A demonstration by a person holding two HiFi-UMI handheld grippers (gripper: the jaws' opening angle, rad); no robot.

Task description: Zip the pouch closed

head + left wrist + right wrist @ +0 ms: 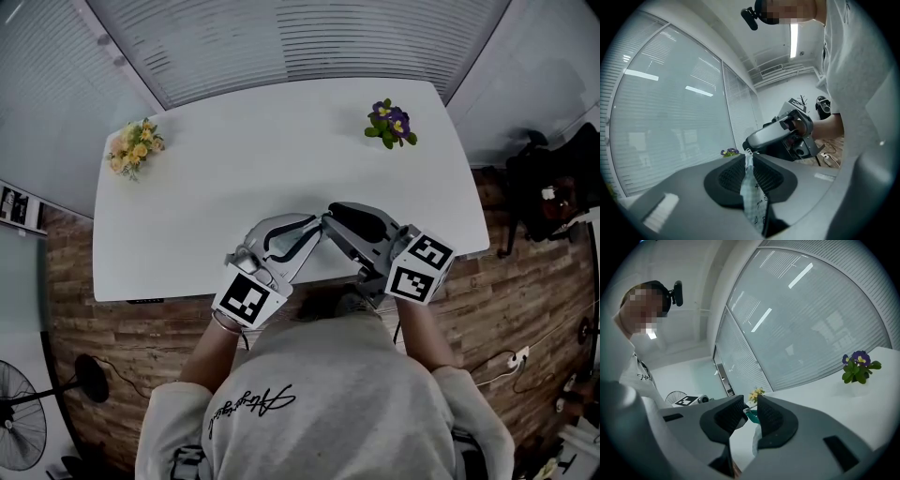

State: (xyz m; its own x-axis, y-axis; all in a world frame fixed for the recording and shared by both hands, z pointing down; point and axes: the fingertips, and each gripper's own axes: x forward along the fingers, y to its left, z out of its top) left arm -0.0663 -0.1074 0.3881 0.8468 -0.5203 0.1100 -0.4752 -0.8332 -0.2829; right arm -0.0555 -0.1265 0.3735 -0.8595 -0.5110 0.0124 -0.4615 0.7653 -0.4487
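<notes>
Anchoring the pouch (752, 197), left gripper (749, 158) fingers pinch its fabric edge; right gripper (751, 402) fingers nip the teal zip pull (753, 416), evidently ready to draw.

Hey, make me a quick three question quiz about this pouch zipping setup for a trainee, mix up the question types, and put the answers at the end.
1. True or false: the left gripper is clamped on the checked pouch.
2. In the head view, the purple flowers stand on the white table at: A, near left corner; B, far right corner; C, centre.
3. What colour is the small piece between the jaw tips of the right gripper?
Key: 1 true; 2 B; 3 teal.
</notes>
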